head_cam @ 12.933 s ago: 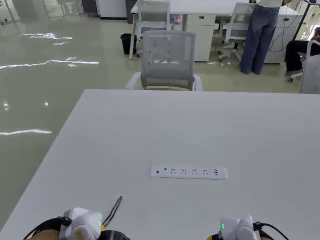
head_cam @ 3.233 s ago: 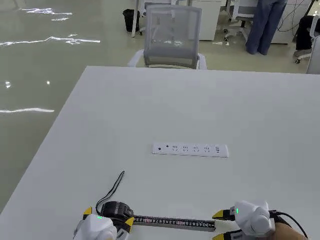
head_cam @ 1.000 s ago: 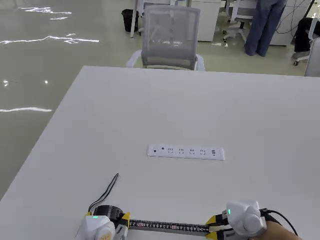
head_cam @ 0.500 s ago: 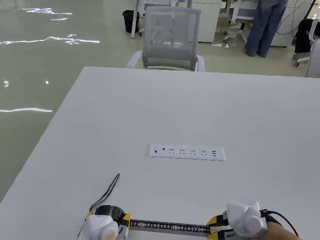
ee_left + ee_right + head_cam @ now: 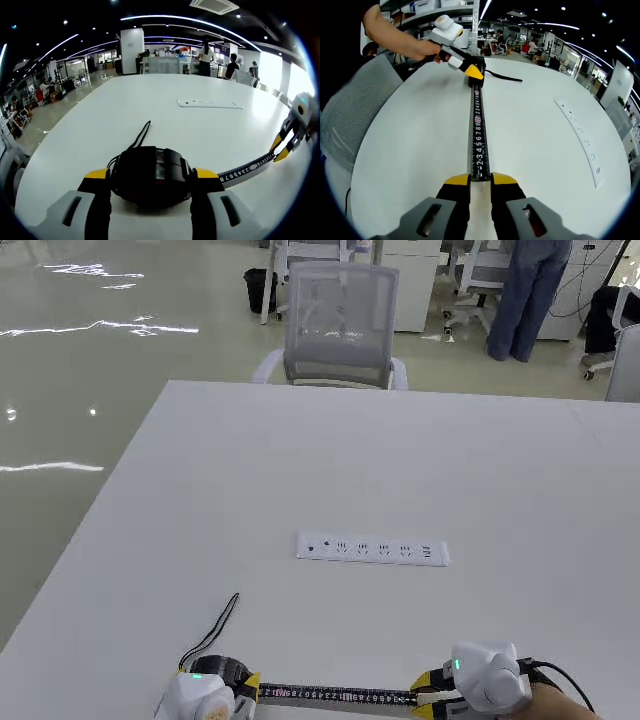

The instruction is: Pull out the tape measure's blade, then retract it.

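A black tape measure case (image 5: 150,172) (image 5: 222,670) with a black wrist strap (image 5: 213,633) sits near the table's front edge. My left gripper (image 5: 150,175) (image 5: 243,688) is shut on the case, its yellow-tipped fingers on both sides. The blade (image 5: 478,135) (image 5: 335,697) runs out flat over the white table (image 5: 330,470) to the right. My right gripper (image 5: 480,179) (image 5: 428,698) is shut on the blade's end tip. In the right gripper view the case (image 5: 479,65) lies at the far end of the blade.
A white power strip (image 5: 372,549) lies mid-table beyond the blade. A grey mesh chair (image 5: 335,325) stands at the table's far edge. A person (image 5: 525,290) stands in the background by other desks. A hand (image 5: 427,47) holds the left gripper.
The blade stays extended between the two grippers at about the same length as a second ago. The camera has tilted slightly; the grippers have hardly moved.
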`<act>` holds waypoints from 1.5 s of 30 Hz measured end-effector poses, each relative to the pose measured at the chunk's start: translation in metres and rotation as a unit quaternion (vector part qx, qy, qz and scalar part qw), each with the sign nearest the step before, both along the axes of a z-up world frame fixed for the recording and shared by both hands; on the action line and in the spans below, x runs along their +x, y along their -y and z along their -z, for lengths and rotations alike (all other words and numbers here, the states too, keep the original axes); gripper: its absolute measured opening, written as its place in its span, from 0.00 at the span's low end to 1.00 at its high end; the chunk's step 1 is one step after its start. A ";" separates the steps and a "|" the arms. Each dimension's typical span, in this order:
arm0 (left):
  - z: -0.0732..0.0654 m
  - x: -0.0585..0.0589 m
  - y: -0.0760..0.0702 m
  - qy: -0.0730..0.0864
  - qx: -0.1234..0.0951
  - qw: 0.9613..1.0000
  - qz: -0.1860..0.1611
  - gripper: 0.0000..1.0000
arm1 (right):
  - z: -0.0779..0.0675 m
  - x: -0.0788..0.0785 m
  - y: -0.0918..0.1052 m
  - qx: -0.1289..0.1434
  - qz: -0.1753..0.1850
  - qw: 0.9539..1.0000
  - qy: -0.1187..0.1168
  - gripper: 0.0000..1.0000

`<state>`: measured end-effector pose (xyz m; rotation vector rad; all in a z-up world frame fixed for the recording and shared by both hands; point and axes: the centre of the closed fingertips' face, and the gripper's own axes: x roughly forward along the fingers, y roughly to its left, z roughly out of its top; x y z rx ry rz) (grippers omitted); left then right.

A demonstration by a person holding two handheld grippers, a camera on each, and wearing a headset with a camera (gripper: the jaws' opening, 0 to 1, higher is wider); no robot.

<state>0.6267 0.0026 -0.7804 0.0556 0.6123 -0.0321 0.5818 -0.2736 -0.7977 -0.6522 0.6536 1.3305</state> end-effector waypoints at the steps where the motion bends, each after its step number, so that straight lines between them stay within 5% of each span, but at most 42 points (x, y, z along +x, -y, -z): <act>1: 0.000 0.000 0.000 0.000 -0.001 1.000 0.000 0.61 | 0.000 0.000 0.000 0.000 0.000 1.000 0.000 0.14; 45: -0.001 -0.001 -0.004 -0.007 -0.034 0.999 0.002 0.61 | -0.017 0.003 -0.013 -0.001 -0.015 1.000 0.010 0.13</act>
